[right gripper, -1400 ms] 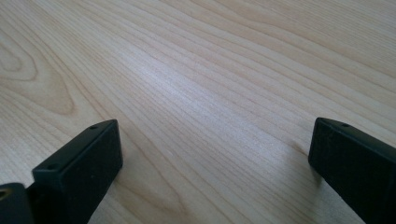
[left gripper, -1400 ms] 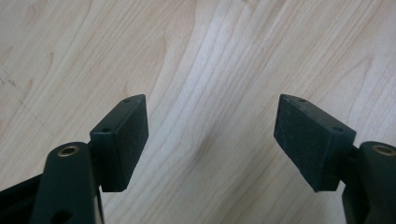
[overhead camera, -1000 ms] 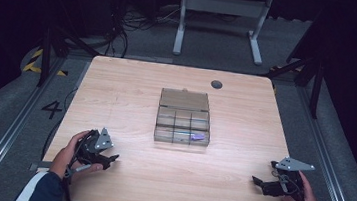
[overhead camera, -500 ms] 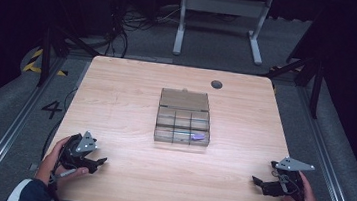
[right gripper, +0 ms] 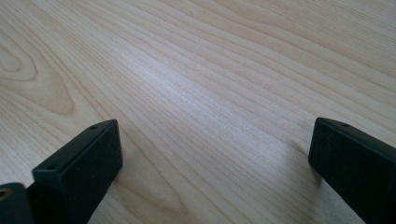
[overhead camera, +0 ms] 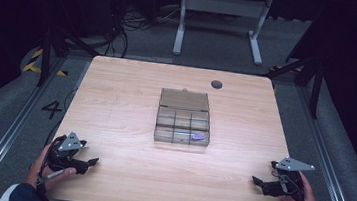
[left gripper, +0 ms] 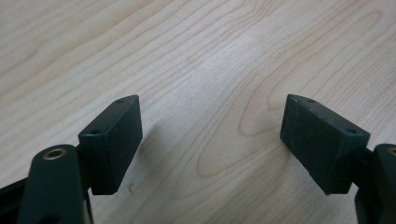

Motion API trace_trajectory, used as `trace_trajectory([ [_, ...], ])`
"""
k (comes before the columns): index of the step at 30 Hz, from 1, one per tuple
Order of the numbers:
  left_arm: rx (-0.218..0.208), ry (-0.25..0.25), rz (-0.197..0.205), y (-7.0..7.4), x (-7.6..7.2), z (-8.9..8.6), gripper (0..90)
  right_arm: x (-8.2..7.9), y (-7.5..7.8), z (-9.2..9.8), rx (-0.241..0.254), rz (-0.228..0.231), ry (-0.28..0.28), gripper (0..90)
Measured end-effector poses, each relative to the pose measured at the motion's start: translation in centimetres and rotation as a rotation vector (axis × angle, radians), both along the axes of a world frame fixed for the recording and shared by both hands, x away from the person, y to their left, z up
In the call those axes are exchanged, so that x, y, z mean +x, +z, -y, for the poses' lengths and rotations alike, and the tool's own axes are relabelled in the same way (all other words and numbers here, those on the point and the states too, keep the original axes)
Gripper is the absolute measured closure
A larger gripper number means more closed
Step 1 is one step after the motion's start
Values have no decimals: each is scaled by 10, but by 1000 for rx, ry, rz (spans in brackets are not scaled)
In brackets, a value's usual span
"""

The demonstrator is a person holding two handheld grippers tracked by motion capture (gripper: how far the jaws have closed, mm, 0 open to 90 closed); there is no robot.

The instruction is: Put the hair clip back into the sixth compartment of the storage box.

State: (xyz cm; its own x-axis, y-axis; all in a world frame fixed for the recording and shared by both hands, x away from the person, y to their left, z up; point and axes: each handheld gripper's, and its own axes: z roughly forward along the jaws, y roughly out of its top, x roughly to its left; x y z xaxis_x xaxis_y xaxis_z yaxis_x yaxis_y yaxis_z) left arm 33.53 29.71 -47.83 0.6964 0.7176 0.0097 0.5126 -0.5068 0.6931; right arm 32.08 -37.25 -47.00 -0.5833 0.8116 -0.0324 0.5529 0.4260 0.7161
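A clear plastic compartment box (overhead camera: 181, 142) stands in the middle of the wooden table (overhead camera: 116, 104) with its lid (overhead camera: 185, 100) laid open toward the far side. A small purple piece (overhead camera: 196, 137) lies in its front right compartment. My left gripper (overhead camera: 90, 165) rests low near the table's front left corner, far from the box. Its jaws have just been opening and stand open over bare wood (left gripper: 212, 105), with nothing between them. My right gripper (overhead camera: 257, 181) sits near the front right corner, open over bare wood (right gripper: 215, 126).
A dark round grommet (overhead camera: 217, 84) is set in the table near its far edge. Beyond the table stand a white desk frame (overhead camera: 220, 14) and loose cables (overhead camera: 124, 19) on the dark floor. Black-and-yellow tape (overhead camera: 37, 63) marks the floor at left.
My left gripper has slid left and a little toward the front edge of the table. The right gripper and the box have stayed put.
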Motion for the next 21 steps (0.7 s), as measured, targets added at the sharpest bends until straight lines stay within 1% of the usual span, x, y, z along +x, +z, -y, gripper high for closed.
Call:
trace_trajectory([
  [2,-35,20,-11,-2,-1,-2,217,0,0,0,0,0,0,29],
  [4,-52,21,3,-5,-2,-4,203,0,0,0,0,0,0,29],
  [21,-51,35,7,-5,-2,-4,186,0,0,0,1,-1,6,29],
])
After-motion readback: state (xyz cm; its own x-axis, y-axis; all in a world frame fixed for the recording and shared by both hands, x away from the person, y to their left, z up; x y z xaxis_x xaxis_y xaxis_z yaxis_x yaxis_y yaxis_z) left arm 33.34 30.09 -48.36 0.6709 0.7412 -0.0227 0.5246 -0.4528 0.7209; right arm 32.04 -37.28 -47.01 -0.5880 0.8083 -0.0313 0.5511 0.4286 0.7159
